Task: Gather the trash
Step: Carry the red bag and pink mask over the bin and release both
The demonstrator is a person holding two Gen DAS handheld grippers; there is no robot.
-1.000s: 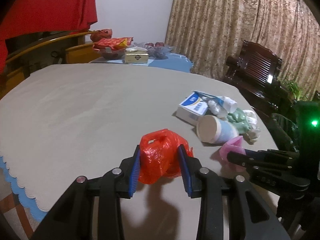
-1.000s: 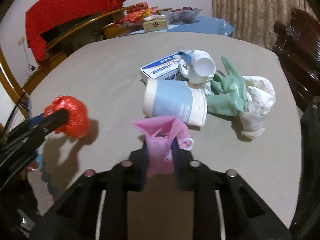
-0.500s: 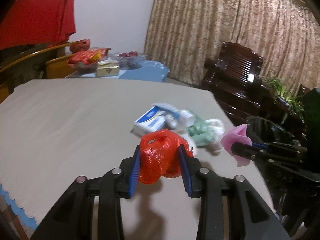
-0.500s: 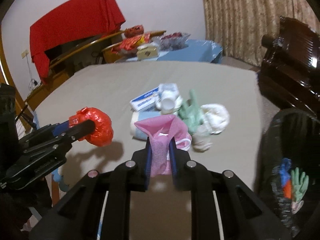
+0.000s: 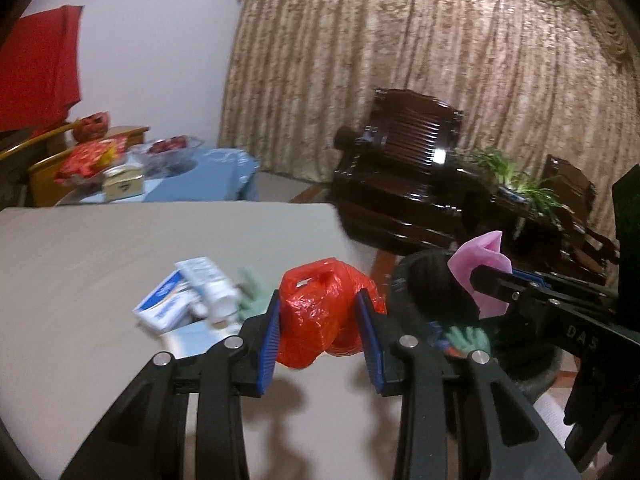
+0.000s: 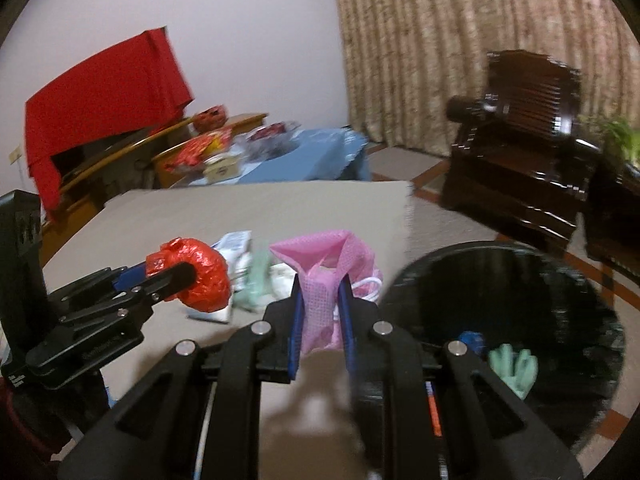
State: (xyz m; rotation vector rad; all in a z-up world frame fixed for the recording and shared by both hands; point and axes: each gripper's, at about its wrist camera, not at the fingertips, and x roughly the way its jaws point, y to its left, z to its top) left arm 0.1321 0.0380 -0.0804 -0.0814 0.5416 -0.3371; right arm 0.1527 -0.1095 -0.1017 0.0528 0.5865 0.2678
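between left gripper (image 5: pixel 322 334) fingers, a red plastic bag (image 5: pixel 320 316); right gripper (image 6: pixel 321 326) fingers clamped on pink bag (image 6: pixel 326 280); lettering unreadable

From my left camera I read only "DAS" in pale letters on the right claw (image 5: pixel 486 280) body. The blue print on the white box (image 5: pixel 168 304) on the surface (image 5: pixel 80 248) is too blurred to read.

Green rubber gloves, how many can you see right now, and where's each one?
2. One green rubber glove lies inside the black round trash bin. The other green rubber glove lies on the table in the trash pile, behind the left tool. More may be hidden.
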